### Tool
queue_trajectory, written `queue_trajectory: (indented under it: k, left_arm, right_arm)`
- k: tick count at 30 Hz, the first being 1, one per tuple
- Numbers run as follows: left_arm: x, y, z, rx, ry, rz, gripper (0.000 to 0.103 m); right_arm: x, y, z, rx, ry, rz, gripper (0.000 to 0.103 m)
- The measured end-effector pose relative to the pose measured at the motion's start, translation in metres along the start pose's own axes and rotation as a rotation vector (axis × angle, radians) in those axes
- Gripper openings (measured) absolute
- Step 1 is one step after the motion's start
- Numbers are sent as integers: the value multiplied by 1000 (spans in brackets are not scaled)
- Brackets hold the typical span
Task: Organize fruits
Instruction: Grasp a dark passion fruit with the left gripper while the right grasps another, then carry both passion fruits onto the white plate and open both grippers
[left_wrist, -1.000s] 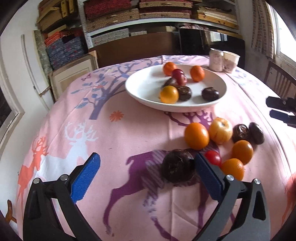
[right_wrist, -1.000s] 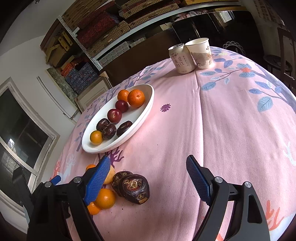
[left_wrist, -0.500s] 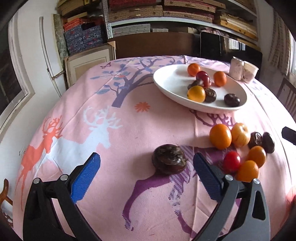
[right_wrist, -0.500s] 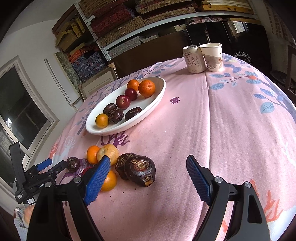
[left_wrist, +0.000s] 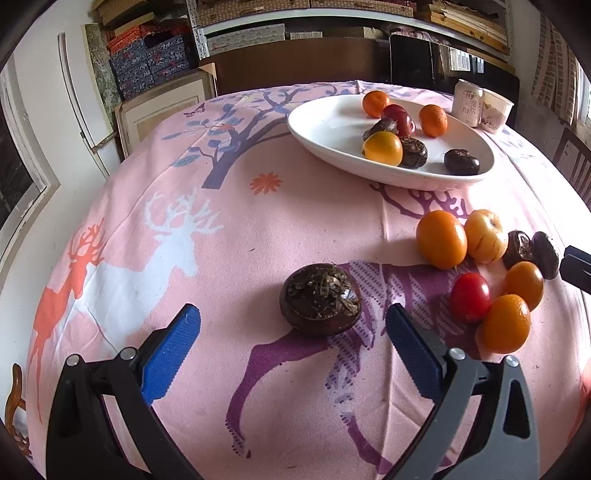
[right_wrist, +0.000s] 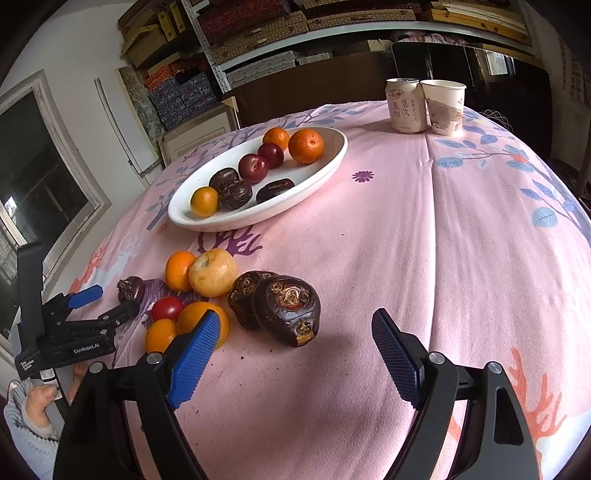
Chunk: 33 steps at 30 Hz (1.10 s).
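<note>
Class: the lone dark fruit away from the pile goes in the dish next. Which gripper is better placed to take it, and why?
Left. The open left gripper already faces the lone dark fruit; the right gripper faces the pile.

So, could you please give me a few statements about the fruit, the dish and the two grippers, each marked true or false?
1. The left gripper is open, with a lone dark brown fruit lying on the tablecloth just ahead of its fingers. True.
2. The white oval dish holds no fruit. False: several pieces lie in it, among them two red plums.
3. The right gripper is shut on an orange. False: it is open and holds nothing.
4. A drink can and a paper cup stand side by side beyond the dish. True.
5. The small red tomato lies on the tablecloth, not in the dish. True.
</note>
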<state>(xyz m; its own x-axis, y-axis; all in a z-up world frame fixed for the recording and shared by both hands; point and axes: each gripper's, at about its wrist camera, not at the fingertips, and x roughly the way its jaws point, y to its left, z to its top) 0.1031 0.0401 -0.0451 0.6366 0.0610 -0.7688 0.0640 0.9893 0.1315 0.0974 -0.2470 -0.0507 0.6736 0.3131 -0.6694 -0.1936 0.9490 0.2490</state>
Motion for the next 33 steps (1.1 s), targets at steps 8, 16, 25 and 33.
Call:
queue_trajectory:
  k: [8,16,25,33]
  left_arm:
    - [4,-8,0,37,14,16,98]
    - [1,-12,0,57,-3,-58,98]
    - [1,-8,2,20,-1,-149,63]
    - [2,1,4,-17,-9,-163,46]
  right_arm:
    - [14,-5,1,29,62,39,68]
    - [22,-16,7,82,65,81,44]
    - [13,-12,8,60,28,70,41]
    - [13,-17,8,82,27,61,41]
